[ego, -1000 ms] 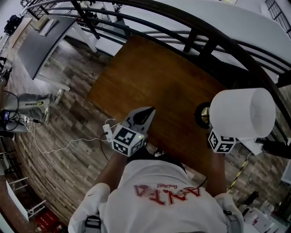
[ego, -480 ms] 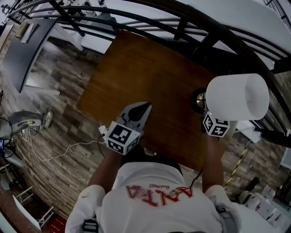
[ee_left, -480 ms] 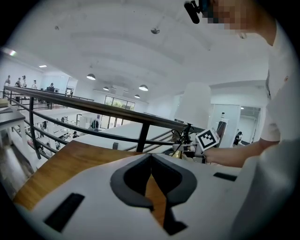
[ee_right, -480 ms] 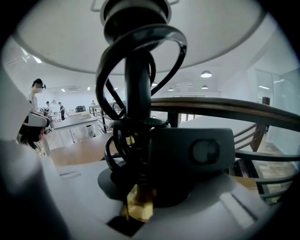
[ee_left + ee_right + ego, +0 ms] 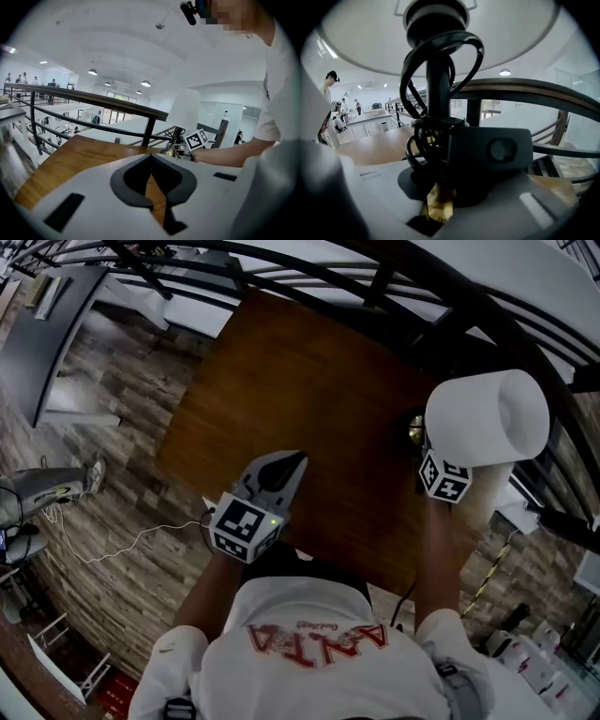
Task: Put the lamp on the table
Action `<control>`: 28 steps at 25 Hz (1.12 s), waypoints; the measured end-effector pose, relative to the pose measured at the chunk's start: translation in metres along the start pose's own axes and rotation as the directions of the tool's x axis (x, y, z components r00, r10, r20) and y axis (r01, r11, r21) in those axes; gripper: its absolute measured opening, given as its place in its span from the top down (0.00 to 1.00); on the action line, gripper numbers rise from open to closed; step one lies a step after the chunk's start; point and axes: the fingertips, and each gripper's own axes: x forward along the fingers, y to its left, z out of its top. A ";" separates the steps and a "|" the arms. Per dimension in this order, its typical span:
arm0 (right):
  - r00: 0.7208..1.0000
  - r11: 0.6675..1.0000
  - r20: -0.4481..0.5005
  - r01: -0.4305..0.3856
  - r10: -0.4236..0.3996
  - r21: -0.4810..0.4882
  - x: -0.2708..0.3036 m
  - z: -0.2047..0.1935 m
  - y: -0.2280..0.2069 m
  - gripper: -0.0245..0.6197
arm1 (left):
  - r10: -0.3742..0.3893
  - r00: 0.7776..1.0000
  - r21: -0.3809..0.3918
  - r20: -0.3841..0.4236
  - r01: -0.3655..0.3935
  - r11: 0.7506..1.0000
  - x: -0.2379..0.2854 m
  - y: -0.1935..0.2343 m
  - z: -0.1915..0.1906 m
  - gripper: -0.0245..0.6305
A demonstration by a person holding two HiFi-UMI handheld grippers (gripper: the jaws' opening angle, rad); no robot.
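Note:
The lamp has a white drum shade (image 5: 487, 418) and a brass base (image 5: 415, 430) over the right side of the brown wooden table (image 5: 300, 381). My right gripper (image 5: 427, 451) sits mostly hidden under the shade, with its marker cube showing. In the right gripper view it (image 5: 440, 197) is shut on the lamp's stem (image 5: 438, 93), which has a black cord (image 5: 417, 70) coiled round it. Whether the base touches the table I cannot tell. My left gripper (image 5: 281, 470) hovers shut and empty over the table's near edge, left of the lamp (image 5: 185, 110).
A dark metal railing (image 5: 422, 296) curves behind and to the right of the table. Wood-plank floor with a thin white cable (image 5: 122, 545) lies to the left. A grey desk (image 5: 47, 324) stands at far left.
The right gripper has carried the lamp lower and farther in over the table's right side. The left gripper has moved forward over the near edge.

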 end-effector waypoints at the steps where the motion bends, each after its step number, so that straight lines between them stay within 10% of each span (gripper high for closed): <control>1: 1.000 1.000 -0.001 -0.003 0.003 0.004 0.004 -0.002 0.001 0.85 | 0.000 1.000 -0.002 -0.004 0.000 1.000 0.000 0.001 -0.003 0.95; 28: 0.999 0.998 -0.026 0.028 -0.027 0.054 0.002 -0.058 0.031 0.77 | -0.075 0.996 -0.006 -0.054 0.074 0.997 -0.023 -0.011 -0.034 0.95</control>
